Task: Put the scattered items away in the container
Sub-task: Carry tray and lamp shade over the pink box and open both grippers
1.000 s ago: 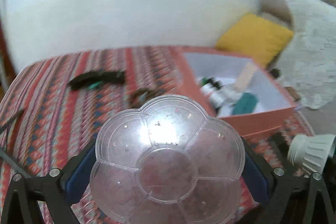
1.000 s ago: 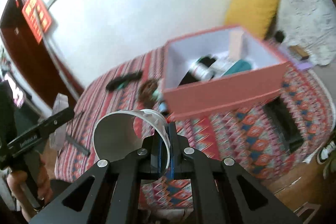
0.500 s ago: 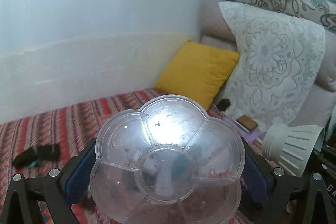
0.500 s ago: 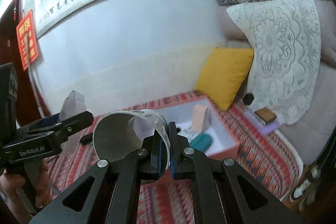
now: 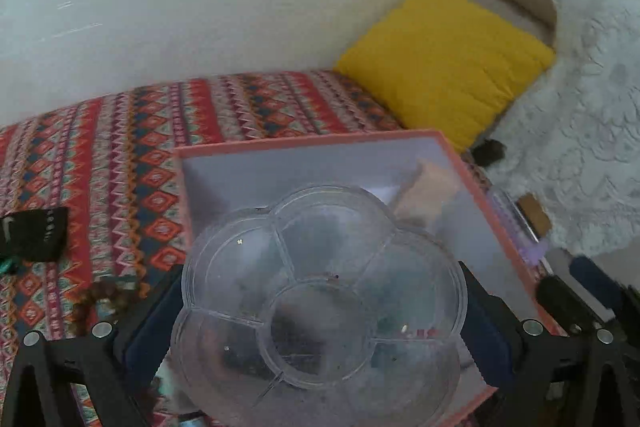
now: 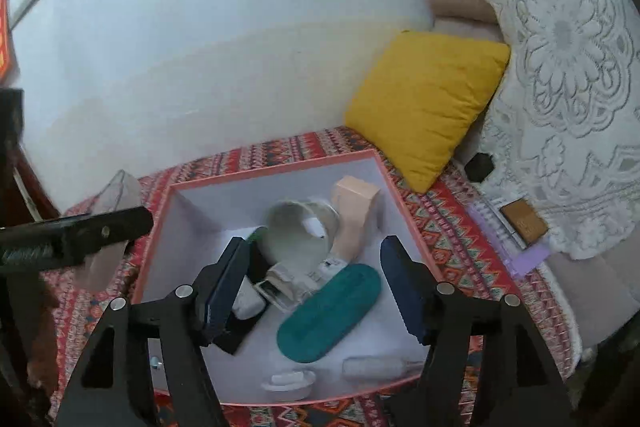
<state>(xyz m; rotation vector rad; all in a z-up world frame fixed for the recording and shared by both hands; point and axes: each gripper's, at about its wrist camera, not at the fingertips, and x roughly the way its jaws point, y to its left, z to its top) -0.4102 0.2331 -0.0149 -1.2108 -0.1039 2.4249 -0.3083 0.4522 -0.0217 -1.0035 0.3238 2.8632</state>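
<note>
Container [image 6: 192,195], a coral-pink box with white inner walls, sits on the patterned cloth [image 5: 120,155] and holds a clear cup [image 6: 298,235] on its side, a teal oval case [image 6: 330,311] and a peach block [image 6: 354,207]. No legible writing shows. The right gripper [image 6: 316,287] is spread wide above it, holding nothing. The left gripper [image 5: 320,315] pinches a transparent flower-shaped divided tray [image 5: 320,307] over the box.

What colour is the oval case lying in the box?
Teal green oval case, clearest in the right wrist view.

White wall [image 6: 200,27], yellow cushion [image 6: 424,99], lace-draped sofa [image 6: 568,67]
</note>
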